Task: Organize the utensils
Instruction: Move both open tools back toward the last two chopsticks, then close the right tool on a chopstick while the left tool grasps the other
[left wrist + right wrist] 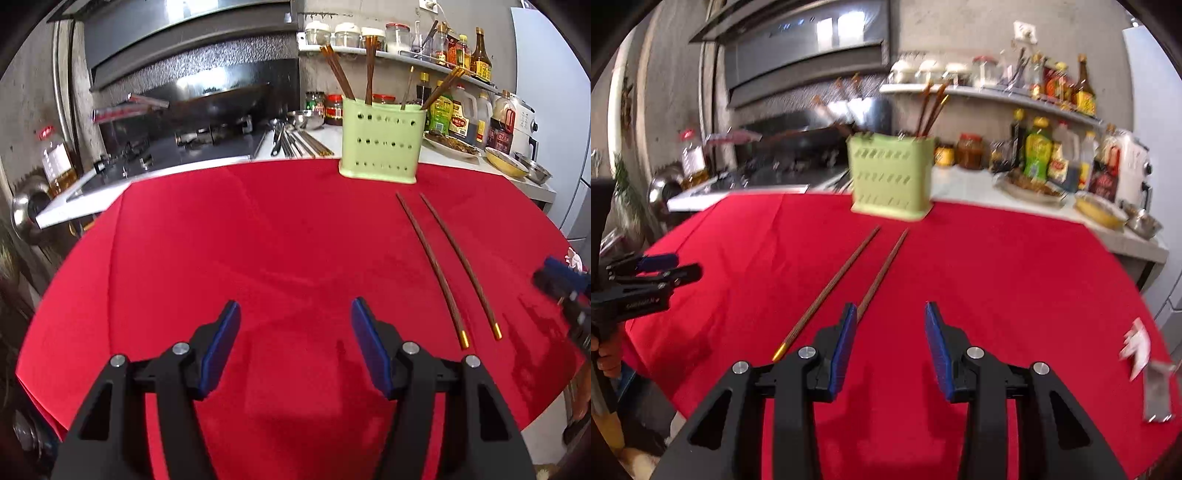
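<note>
Two brown chopsticks with gold ends (439, 273) (834, 291) lie side by side on the red tablecloth (258, 240) (997, 266). Behind them a pale green perforated holder (382, 142) (892, 177) stands at the cloth's far edge with several chopsticks upright in it. My left gripper (295, 314) hangs open over bare cloth, left of the pair. My right gripper (891, 315) is open with nothing between its pads, just right of the chopsticks' near ends; its left finger (846, 339) covers part of the right chopstick. The right gripper (565, 284) also shows at the left wrist view's right edge, the left gripper (650, 273) at the right wrist view's left edge.
A stove with a wok (221, 99) sits behind the table on the left. The counter holds loose utensils (295, 142), bowls, a plate of food (450, 144) and sauce bottles; a shelf (388, 51) above carries jars. A small metal and white object (1145, 369) lies near the cloth's right edge.
</note>
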`<state>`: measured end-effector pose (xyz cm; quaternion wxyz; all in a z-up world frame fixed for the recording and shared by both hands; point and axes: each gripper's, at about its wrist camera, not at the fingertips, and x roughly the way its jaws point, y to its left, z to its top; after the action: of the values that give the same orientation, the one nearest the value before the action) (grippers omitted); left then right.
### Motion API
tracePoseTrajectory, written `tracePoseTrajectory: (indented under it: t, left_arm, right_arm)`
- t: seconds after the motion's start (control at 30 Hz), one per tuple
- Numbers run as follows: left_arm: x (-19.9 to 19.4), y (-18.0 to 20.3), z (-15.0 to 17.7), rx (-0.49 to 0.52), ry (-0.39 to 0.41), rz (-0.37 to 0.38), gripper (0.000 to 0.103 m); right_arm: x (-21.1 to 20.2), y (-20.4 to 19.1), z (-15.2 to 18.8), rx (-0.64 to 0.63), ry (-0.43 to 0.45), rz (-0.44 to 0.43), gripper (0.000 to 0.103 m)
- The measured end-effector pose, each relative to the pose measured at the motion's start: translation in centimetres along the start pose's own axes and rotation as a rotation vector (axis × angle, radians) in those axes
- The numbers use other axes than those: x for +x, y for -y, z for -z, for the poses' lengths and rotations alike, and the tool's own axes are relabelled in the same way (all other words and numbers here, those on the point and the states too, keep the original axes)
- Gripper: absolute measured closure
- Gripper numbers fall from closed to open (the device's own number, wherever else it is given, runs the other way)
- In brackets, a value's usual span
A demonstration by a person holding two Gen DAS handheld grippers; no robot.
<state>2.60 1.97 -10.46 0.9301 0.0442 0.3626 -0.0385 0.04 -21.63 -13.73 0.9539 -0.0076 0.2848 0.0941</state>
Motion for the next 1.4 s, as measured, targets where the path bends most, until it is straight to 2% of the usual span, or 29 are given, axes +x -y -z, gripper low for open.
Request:
tracePoseTrajectory:
  t: [0.17, 0.4, 0.53, 0.7, 0.9, 1.07, 1.2, 1.3, 1.4]
  left_arm:
    - [0.9, 0.6, 1.1, -0.010, -0.031, 0.024, 0.042]
    - [1.4, 1.6, 1.6, 0.005, -0.048, 0.039, 0.042]
    - [1.4, 2.0, 1.6, 0.014, -0.049, 0.045, 0.042]
    - [1.4, 3.2, 1.5, 0.035, -0.051, 0.070, 0.042]
    - [1.7, 5.2, 1.4, 0.064, -0.058, 0.115, 0.042]
    - [1.7, 7.1, 0.9, 0.070, -0.067, 0.196, 0.042]
    - [1.9, 8.9, 0.3, 0.059, -0.079, 0.301, 0.064]
    - [2.8, 10.6, 0.2, 0.095, -0.094, 0.287, 0.085]
    - [3.8, 11.4, 0.4, 0.111, -0.130, 0.297, 0.094]
  right_arm:
    - [1.4, -1.8, 1.4, 0.000, -0.058, -0.038, 0.068]
    - [2.9, -2.7, 1.9, -0.010, -0.094, -0.037, 0.077]
    - [2.8, -2.6, 2.1, -0.030, -0.089, -0.024, 0.091]
    - [2.1, -0.8, 2.4, -0.022, -0.092, 0.008, 0.096]
    - [1.0, 3.5, 3.2, 0.050, -0.090, 0.110, 0.096]
    - [0.3, 6.2, 3.6, 0.103, -0.091, 0.145, 0.096]
    - [0.2, 6.5, 3.6, 0.115, -0.088, 0.129, 0.096]
    - [0.3, 5.9, 3.7, 0.100, -0.082, 0.124, 0.096]
    - [0.3, 5.5, 3.6, 0.091, -0.078, 0.115, 0.096]
